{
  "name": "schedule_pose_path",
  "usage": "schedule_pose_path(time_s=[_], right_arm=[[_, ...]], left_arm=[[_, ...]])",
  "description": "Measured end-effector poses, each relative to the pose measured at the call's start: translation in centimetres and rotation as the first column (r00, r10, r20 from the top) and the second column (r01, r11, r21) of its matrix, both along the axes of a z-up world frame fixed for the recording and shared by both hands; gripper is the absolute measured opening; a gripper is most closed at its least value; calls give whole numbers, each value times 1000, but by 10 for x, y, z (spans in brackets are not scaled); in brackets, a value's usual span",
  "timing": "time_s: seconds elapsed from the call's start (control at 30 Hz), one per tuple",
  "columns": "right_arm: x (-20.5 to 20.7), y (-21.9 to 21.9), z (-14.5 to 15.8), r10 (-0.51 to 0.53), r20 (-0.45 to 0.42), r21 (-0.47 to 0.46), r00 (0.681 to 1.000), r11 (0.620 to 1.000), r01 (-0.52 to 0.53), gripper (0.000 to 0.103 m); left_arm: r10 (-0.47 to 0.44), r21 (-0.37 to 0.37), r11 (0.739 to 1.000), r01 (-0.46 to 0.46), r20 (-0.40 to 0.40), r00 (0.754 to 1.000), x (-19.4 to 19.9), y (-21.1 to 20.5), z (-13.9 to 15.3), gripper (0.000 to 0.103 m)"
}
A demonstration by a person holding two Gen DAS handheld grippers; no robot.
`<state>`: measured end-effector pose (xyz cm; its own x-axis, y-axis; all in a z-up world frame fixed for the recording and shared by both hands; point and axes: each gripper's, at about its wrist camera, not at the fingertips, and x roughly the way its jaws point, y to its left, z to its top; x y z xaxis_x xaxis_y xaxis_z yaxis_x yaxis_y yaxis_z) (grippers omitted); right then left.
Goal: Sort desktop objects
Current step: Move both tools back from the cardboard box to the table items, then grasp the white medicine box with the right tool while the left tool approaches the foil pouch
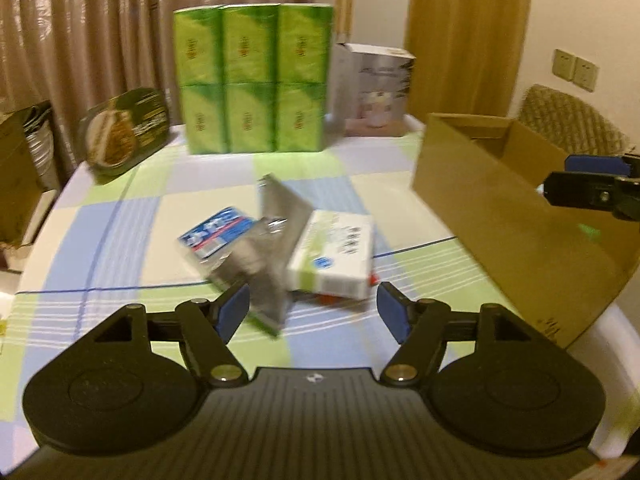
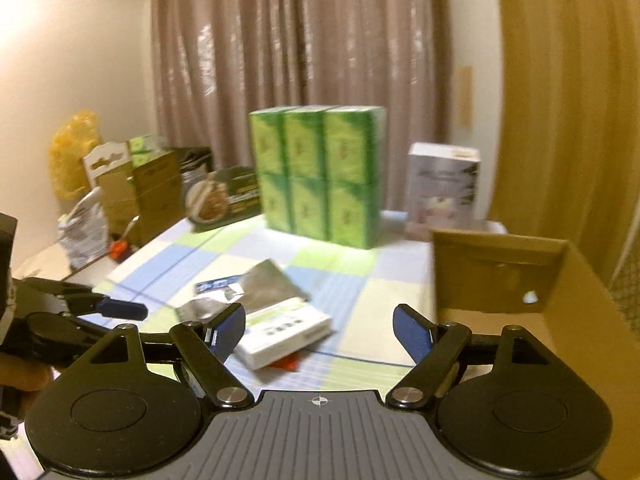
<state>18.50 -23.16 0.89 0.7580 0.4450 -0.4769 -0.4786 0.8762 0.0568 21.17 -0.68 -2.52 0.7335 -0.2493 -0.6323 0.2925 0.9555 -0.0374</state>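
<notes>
Your left gripper [image 1: 312,308] and right gripper [image 2: 319,328] are both gaping, holding nothing; the white-and-green box [image 1: 334,258] is lying just ahead on the checked tablecloth [image 1: 120,240], lengthwise away from you, beside silver foil pouches [image 1: 276,216].

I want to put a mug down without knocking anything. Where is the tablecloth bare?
Bare cloth lies between the small pile and the green pack stack, and left of the pile toward the table edge. The strip between the pile and the cardboard box is narrower. The back row is crowded.
</notes>
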Motion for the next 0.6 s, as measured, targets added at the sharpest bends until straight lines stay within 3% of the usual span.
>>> schedule_pose_path(time_s=[0.37,0.6], right_arm=[[14,49,-19,90,-81,-30,993,995,-92,89],[51,74,-42,92,-189,-26,978,995,-99,94]], left_arm=[[-1,80,997,7,-69,998,16,40,-26,66],[12,5,1000,-12,-128,992,50,52,-40,65]])
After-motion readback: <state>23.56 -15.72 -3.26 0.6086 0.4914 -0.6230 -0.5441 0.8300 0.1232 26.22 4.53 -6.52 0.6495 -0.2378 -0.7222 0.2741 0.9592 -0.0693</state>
